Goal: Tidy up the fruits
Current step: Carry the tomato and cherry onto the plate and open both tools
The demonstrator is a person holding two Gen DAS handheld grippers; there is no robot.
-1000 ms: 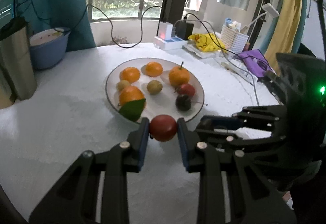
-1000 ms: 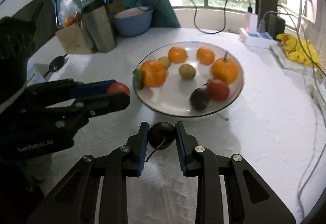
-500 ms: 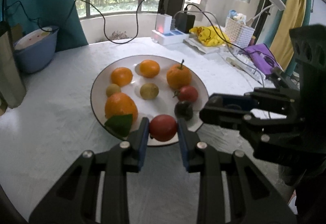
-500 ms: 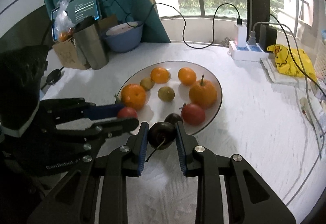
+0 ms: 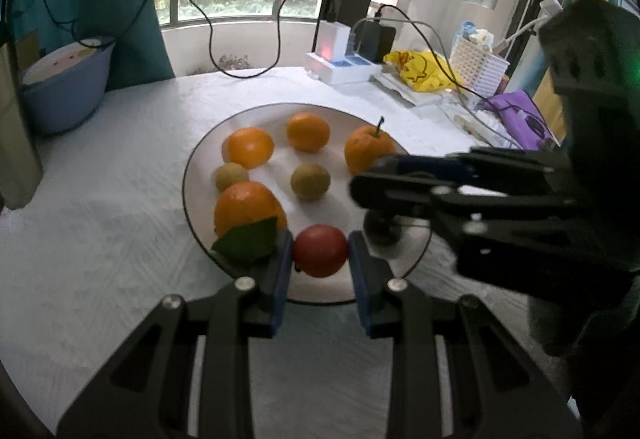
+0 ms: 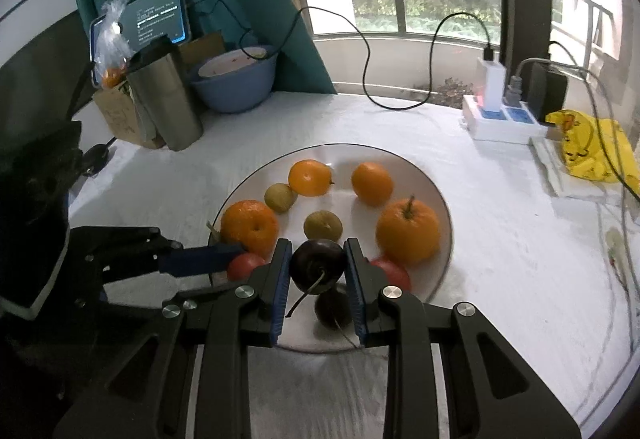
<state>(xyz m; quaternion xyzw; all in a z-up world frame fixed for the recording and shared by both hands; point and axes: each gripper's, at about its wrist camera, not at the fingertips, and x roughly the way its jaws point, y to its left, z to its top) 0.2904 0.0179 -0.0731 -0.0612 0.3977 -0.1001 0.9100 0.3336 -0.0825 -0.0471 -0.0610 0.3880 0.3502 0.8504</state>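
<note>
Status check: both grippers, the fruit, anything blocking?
Left hand-held gripper shut on red fruit. Right hand-held gripper shut on dark cherry. Both over plate.

Oranges point(image 6: 407, 235) lie on the plate point(image 6: 436, 195), power strip point(image 6: 500, 121) behind.

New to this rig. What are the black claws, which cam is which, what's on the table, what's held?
There is no robot arm: a person holds a two-finger gripper in each hand, and each carries a fisheye camera looking along its fingers. In the left wrist view, the left gripper is shut on a red fruit; the black shape at right is the other gripper. In the right wrist view, the right gripper is shut on a dark cherry with a stem. Both hang over the near edge of a white plate holding oranges and small greenish fruits. Around it on the white cloth stand a blue bowl, a steel cup and a power strip.
</note>
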